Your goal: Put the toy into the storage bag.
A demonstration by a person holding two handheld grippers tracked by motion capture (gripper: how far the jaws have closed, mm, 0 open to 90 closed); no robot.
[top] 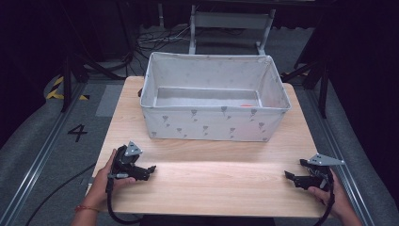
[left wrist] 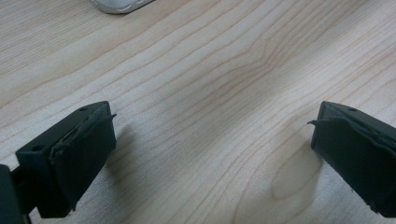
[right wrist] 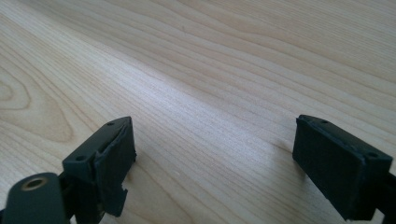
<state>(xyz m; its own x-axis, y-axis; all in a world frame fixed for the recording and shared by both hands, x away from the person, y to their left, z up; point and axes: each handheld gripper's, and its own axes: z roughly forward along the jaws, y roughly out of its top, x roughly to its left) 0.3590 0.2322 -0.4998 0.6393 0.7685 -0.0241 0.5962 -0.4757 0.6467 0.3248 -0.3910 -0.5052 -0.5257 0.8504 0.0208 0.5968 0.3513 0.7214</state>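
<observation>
Flanking one fabric bin (top: 214,123), two grippers, left gripper (top: 149,168) and right gripper (top: 288,175), seemingly spread wide.

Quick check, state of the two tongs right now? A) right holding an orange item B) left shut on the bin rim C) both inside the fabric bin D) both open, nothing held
D: the left tongs and right tongs each stand wide apart over bare wooden table, well short of the fabric bin.
</observation>
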